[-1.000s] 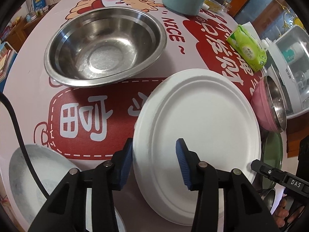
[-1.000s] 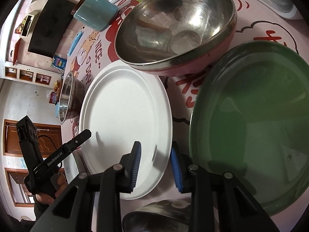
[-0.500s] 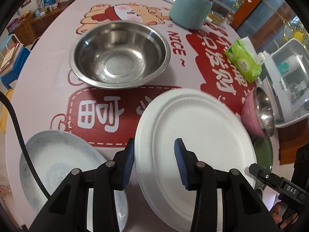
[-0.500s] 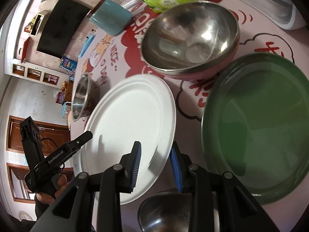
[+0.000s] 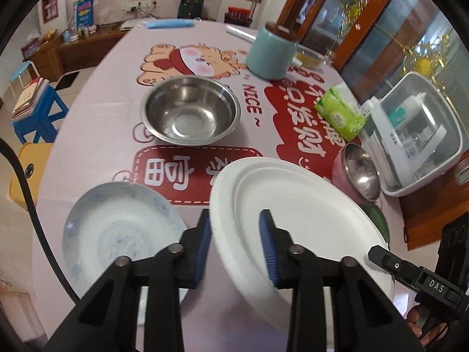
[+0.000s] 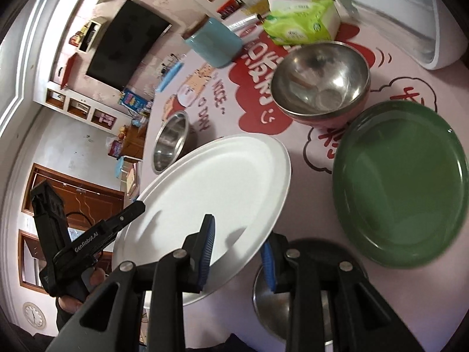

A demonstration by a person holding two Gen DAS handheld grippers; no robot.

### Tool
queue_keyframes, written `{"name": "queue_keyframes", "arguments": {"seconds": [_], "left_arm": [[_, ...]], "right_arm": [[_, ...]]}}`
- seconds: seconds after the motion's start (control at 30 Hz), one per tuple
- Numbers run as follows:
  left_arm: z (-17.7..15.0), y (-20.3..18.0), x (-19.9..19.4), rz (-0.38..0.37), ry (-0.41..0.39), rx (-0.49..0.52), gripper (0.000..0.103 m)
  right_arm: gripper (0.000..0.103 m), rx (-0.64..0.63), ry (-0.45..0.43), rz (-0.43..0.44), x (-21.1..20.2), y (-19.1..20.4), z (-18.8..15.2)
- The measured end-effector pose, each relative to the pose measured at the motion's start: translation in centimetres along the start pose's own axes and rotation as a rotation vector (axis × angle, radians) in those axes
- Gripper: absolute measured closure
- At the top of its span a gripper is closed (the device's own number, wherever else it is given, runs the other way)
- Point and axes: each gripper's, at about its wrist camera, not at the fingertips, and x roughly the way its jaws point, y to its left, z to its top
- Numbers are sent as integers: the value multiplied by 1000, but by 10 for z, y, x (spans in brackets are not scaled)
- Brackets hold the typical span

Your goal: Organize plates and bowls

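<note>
Fingers first: both grippers straddle the white plate's rim from opposite sides. On the left gripper (image 5: 236,249), one blue pad sits under the rim and one over it, and the jaws are closing. The right gripper (image 6: 239,252) stands at a narrow gap, one pad above the rim and one below; whether it truly presses, I cannot tell.

Biggest thing out here is the table (image 5: 99,111). Next, the white plate (image 5: 296,223), tilted, apparently off the cloth on the left gripper's side. Directly right of the right gripper lies the green plate (image 6: 401,182), flat, with the right hand nearer. Left of the left gripper, the blue-patterned plate (image 5: 117,228). Smaller again, the steel bowl (image 5: 190,111) and the pink bowl (image 6: 319,82).
</note>
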Motion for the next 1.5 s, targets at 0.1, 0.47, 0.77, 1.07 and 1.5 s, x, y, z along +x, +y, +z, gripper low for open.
{"name": "queue_keyframes", "arguments": {"seconds": [0.1, 0.47, 0.77, 1.07, 1.5], "left_arm": [[-12, 3, -20, -8, -22, -21, 80], [-69, 3, -88, 5, -121, -40, 81], [-119, 7, -125, 23, -153, -60, 82], [-172, 18, -140, 78, -140, -113, 82], [-240, 39, -131, 152, -35, -224, 81]], "right_arm": [[77, -21, -27, 21, -14, 5, -7], [78, -170, -98, 42, -62, 30, -53], [79, -323, -143, 2, -88, 47, -90], [79, -508, -150, -31, -94, 59, -131], [77, -751, -48, -147, -75, 62, -190]]}}
